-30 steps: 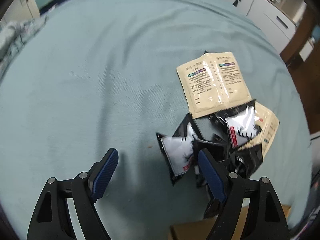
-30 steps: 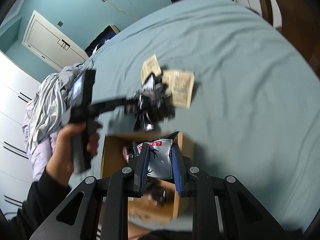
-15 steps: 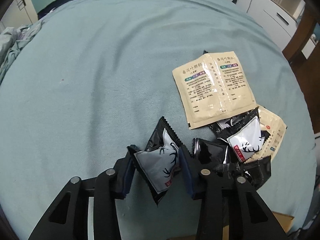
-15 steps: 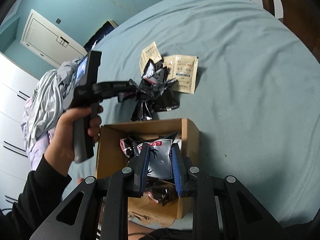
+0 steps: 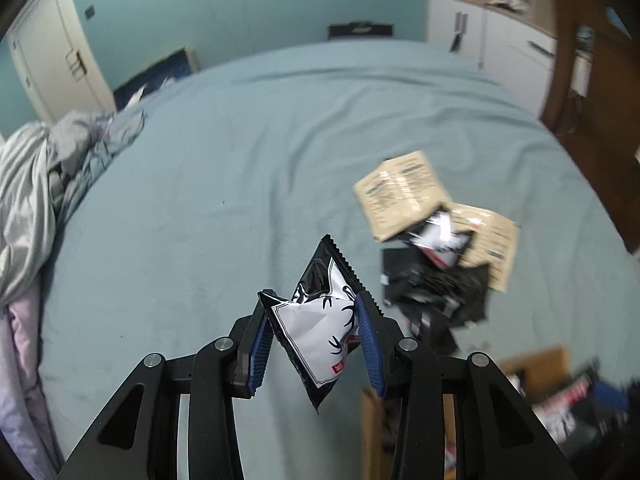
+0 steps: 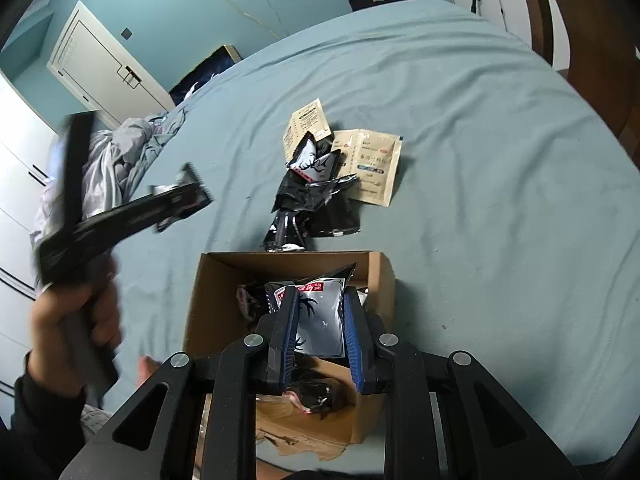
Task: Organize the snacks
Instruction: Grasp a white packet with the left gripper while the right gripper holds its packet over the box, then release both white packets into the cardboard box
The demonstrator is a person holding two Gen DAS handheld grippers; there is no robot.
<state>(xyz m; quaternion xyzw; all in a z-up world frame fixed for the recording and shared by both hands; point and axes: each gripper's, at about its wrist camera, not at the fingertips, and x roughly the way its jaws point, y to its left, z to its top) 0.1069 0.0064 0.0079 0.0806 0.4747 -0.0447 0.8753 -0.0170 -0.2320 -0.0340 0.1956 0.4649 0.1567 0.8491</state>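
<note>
My left gripper (image 5: 316, 320) is shut on a black-and-white snack packet (image 5: 316, 324) and holds it lifted above the blue bed. It also shows blurred in the right wrist view (image 6: 180, 196). My right gripper (image 6: 320, 320) is shut on a similar snack packet (image 6: 320, 316) over the open cardboard box (image 6: 200, 300), which holds other packets. A pile of black packets (image 6: 316, 200) and beige sachets (image 6: 372, 164) lies on the bed beyond the box; it also shows in the left wrist view (image 5: 436, 276).
The blue bed sheet (image 6: 480, 160) spreads all around. Crumpled grey bedding (image 5: 36, 184) lies at the left. White cabinets (image 5: 492, 52) and a wooden frame (image 5: 588, 60) stand at the far right. The box corner (image 5: 532, 364) shows at the lower right.
My left gripper closed on a black-and-white packet from the pile and lifted it up and away to the left. My right gripper stayed shut on its packet over the box.
</note>
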